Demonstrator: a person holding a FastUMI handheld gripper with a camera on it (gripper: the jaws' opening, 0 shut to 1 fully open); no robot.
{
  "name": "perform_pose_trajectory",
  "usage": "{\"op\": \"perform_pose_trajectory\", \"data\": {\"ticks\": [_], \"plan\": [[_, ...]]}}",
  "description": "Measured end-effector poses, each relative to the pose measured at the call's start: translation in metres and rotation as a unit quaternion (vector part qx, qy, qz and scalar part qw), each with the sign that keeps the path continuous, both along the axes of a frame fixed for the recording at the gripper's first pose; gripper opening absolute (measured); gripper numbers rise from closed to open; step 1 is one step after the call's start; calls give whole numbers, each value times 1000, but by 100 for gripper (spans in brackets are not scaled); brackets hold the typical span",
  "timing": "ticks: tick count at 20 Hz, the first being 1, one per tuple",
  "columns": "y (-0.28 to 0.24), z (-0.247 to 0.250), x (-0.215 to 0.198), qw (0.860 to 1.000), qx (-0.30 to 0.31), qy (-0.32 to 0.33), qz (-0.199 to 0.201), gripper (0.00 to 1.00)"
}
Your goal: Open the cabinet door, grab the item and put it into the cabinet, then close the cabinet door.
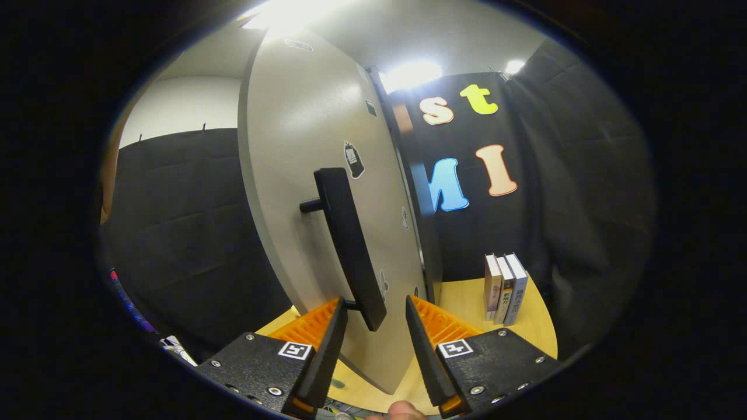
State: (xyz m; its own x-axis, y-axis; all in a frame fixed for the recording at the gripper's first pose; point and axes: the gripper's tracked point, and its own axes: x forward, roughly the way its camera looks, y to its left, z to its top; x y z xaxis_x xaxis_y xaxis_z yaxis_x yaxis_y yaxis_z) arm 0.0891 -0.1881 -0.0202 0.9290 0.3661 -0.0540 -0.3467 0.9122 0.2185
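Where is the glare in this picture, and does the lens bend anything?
Gripper view: ceiling lights blow out white above the cabinet door; the fisheye bows the door's edges; the handle reaches down between the open gripper jaws; the books stay sharp.

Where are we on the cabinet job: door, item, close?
Done: the grey cabinet door already stands swung out from the dark cabinet frame. In hand: the gripper is open, its fingers straddling the lower end of the black bar handle, not pressing on it. Left: the three upright books stand on the wooden table, not yet grabbed; then stow one and close the door.
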Motion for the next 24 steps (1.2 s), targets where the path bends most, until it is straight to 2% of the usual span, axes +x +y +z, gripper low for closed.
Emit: {"op": "perform_pose_trajectory", "data": {"ticks": [3, 6, 10, 12, 15, 20, 22, 24], "plan": [[-11, -3, -5, 999, 17, -3, -48, 86], [-19, -6, -11, 994, 31, 6, -102, 86], [-30, -3, -23, 981, 4, -22, -195, 87], [-37, -7, -34, 973, -12, -35, -229, 94], [-34, -21, -44, 964, -12, -40, -264, 94], [0, -57, -75, 943, 41, -71, -323, 94], [30, -90, -74, 941, 50, -68, -326, 94], [65, -125, -69, 946, 66, -57, -313, 94]]}}
